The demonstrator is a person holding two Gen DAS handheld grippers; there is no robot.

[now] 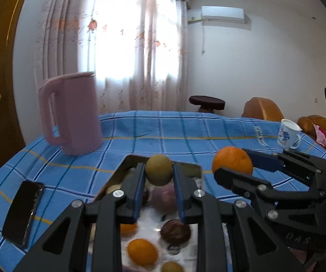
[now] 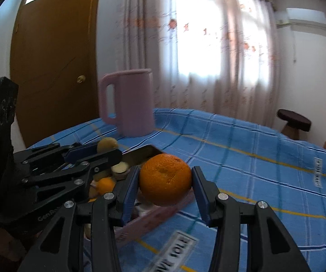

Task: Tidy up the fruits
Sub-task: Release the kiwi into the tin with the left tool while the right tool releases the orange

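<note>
A: Quick one. Left claw [image 1: 159, 176]?

B: Pinched in as tight as it goes on a small round greenish-brown fruit [image 1: 159, 172], pads on both its sides, held up in the air over the far end of the shallow metal-rimmed fruit tray [image 1: 126, 162].

A: Right claw [image 2: 165, 185]?

B: Partly open, gripping a round orange mandarin with dimpled peel [image 2: 165, 179]. Blue pads touch its left and right sides. It hangs clear of the blue checked tablecloth surface [image 2: 242, 158], just past the tray's right edge.

A: Fruit still in the tray?

B: Yes. The left wrist view shows a smaller orange citrus [image 1: 142, 252], a dark brown round fruit [image 1: 175, 231] and blurred pale ones under the claw.

A: Key relation for the next move?

B: Both fruits are round, so no long axis to line up. Each already sits straight ahead between its own claw's fingers. The claws are side by side, the right one just right of the left. No separate drop spot is visible, so I can't tell where either goes. Open cloth lies beyond the tray toward the far edge.

A: Obstacles?

B: A tall pink plastic jug with a handle [image 1: 72, 113] stands near the far left edge, and a black phone [image 1: 23, 213] lies left of the tray. A white printed mug [image 1: 287, 136] is at the right edge.
</note>
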